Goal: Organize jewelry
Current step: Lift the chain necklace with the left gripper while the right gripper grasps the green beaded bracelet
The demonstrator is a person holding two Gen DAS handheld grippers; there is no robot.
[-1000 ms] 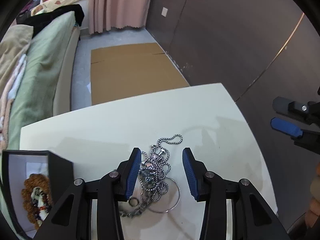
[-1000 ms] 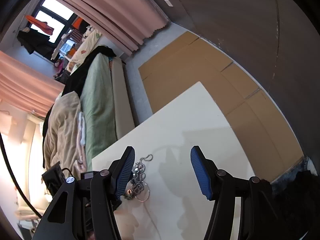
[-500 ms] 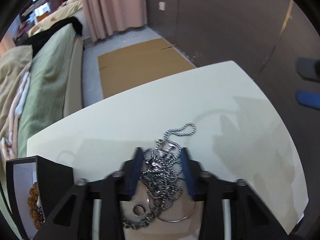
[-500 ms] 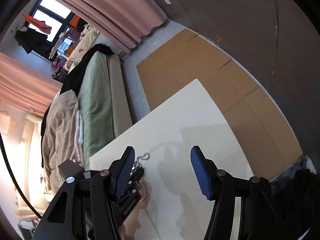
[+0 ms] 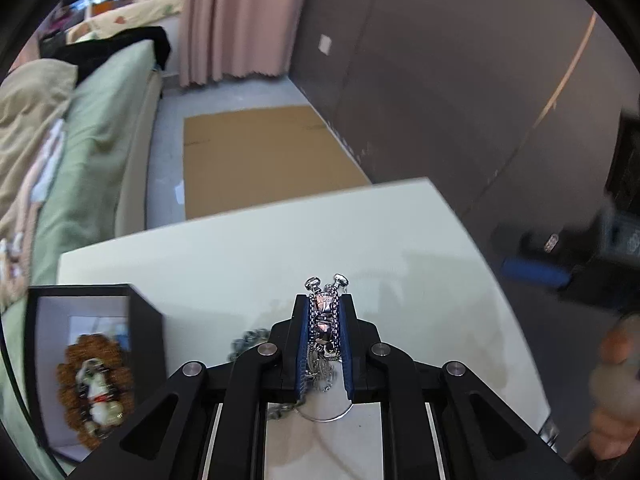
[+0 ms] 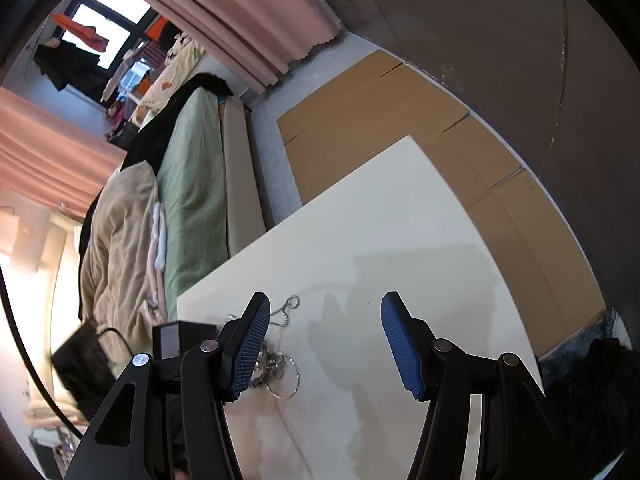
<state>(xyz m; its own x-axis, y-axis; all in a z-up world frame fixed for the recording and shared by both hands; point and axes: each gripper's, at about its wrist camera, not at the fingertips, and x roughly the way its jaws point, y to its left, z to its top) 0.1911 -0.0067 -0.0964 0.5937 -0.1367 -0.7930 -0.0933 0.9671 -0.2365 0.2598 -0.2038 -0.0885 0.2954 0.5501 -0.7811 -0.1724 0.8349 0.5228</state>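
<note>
The chain [image 5: 325, 322] is floppy and slippery; my left gripper [image 5: 325, 312] pinches its thick middle, right gripper [image 6: 324, 344] open.

- No text, label, brand or number is showing legibly in either wrist view; nothing written is standing out on any surface.

The left gripper [image 5: 325, 320] pinches a tangled silver chain necklace [image 5: 326, 312] above the white table [image 5: 280, 248]; a black open jewelry box [image 5: 96, 364] sits near-left.
</note>
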